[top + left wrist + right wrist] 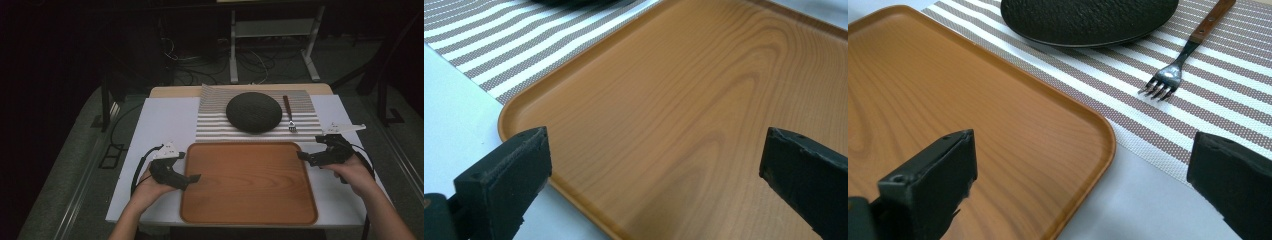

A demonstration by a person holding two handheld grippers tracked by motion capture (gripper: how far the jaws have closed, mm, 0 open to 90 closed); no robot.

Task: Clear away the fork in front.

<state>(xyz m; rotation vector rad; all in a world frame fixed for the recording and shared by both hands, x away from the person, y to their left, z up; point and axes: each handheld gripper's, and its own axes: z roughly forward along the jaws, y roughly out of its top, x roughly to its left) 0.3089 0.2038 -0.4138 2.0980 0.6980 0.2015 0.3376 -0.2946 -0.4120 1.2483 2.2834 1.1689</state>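
At desk's near edge: wooden tray point(248, 182) lies flat, centred, empty | I hold left gripper point(194, 177) at its left rim, right gripper point(301, 155) at its right far corner, both spread wide, grasping nothing | step: approach to tray | next: straddle each rim, clamp, lift level | striped mat point(212, 125), plate point(253, 112), fork point(289, 114) behind.

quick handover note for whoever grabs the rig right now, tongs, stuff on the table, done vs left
Left tongs: open, holding nothing, at the left rim of the wooden tray.
Right tongs: open, holding nothing, at the tray's far right corner.
Tray: bare, on the white table, near edge.
Striped mat: behind the tray, carrying the dark plate with the fork to its right, tines toward the tray.
Done: nothing moved onto the tray yet; both tongs in position at its sides.
Left: probably grip the tray at both sides; plate and fork are untouched.
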